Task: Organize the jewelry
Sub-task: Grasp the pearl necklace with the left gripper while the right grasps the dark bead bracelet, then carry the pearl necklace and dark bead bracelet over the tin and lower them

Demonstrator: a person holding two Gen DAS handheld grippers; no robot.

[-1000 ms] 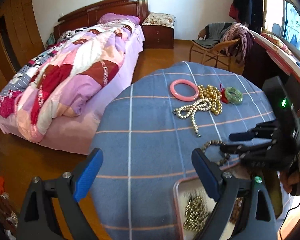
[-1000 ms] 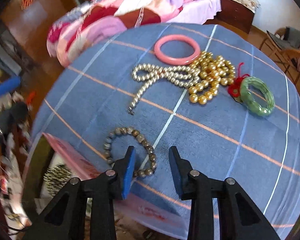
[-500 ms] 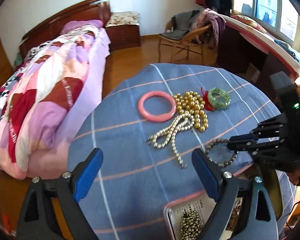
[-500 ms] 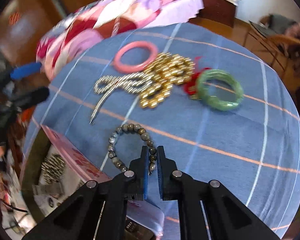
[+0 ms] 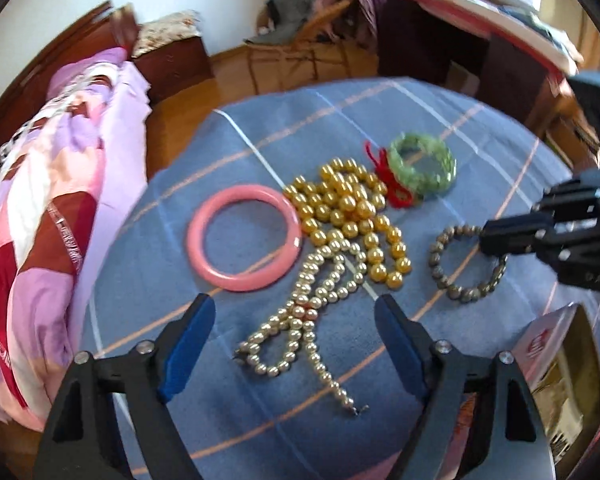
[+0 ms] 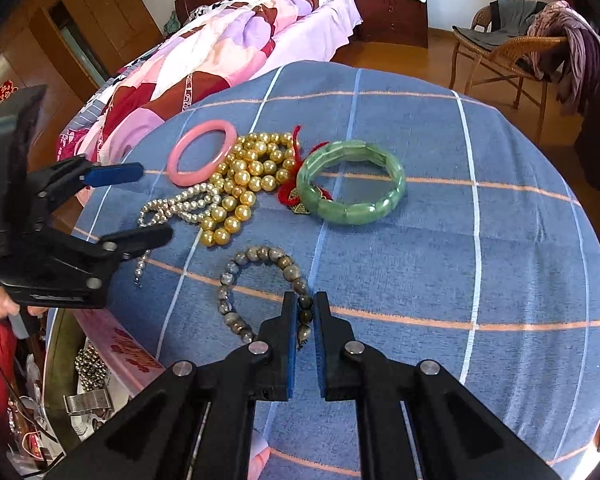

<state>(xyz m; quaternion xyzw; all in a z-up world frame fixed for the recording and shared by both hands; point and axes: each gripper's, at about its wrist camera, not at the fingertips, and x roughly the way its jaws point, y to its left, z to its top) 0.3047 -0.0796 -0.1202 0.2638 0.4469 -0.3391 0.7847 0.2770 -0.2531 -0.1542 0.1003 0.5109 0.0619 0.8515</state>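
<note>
Right gripper (image 6: 304, 316) pinching grey-brown stone bead bracelet (image 6: 260, 288) near the blue checked table's (image 6: 500, 240) near edge, left gripper (image 5: 294, 320) closing, empty, over silver pearl necklace (image 5: 312, 320)

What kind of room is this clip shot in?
Most likely a home bedroom: a bed with a patchwork quilt, a wooden nightstand, and a wicker chair draped with clothes, beyond a table laid with jewelry.
</note>
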